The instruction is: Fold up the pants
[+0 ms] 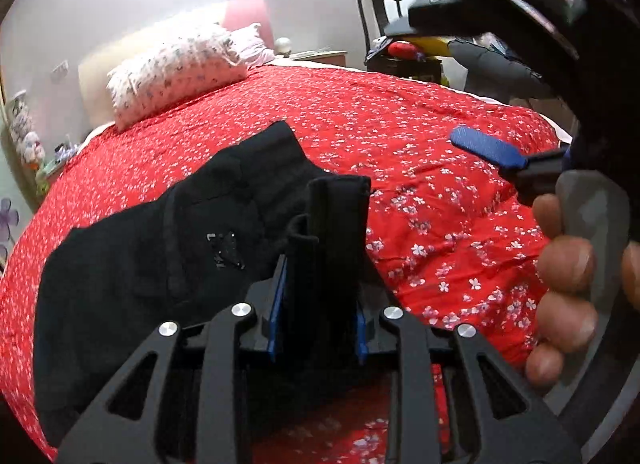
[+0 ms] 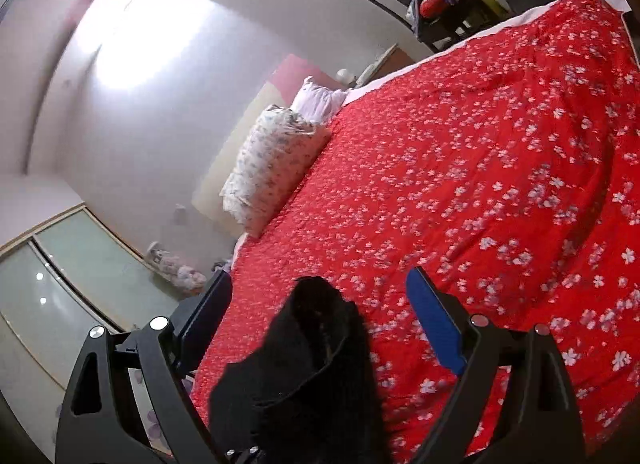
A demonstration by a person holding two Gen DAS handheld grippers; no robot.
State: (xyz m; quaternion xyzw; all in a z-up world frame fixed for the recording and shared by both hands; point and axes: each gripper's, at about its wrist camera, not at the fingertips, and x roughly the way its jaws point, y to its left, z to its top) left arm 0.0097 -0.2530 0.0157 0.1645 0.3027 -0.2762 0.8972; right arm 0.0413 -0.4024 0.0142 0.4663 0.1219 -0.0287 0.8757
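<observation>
Black pants (image 1: 160, 264) lie bunched on the red flowered bedspread (image 1: 400, 123), spread out to the left in the left wrist view. My left gripper (image 1: 320, 288) is shut on a thick folded bundle of them, which fills the gap between the blue pads (image 1: 278, 304). My right gripper (image 1: 420, 79) hovers over the bed at the right, held by a hand (image 1: 568, 264), with its jaws wide. In the right wrist view the right gripper (image 2: 318, 278) stands open, and an end of the pants (image 2: 300, 384) rises between its fingers (image 2: 432, 324), with a gap to either pad.
A flowered pillow (image 1: 176, 67) and a pink one lie at the head of the bed. A dark chair (image 1: 380, 23) piled with things stands past the far corner. A glass-doored wardrobe (image 2: 60, 284) runs along the left side of the bed.
</observation>
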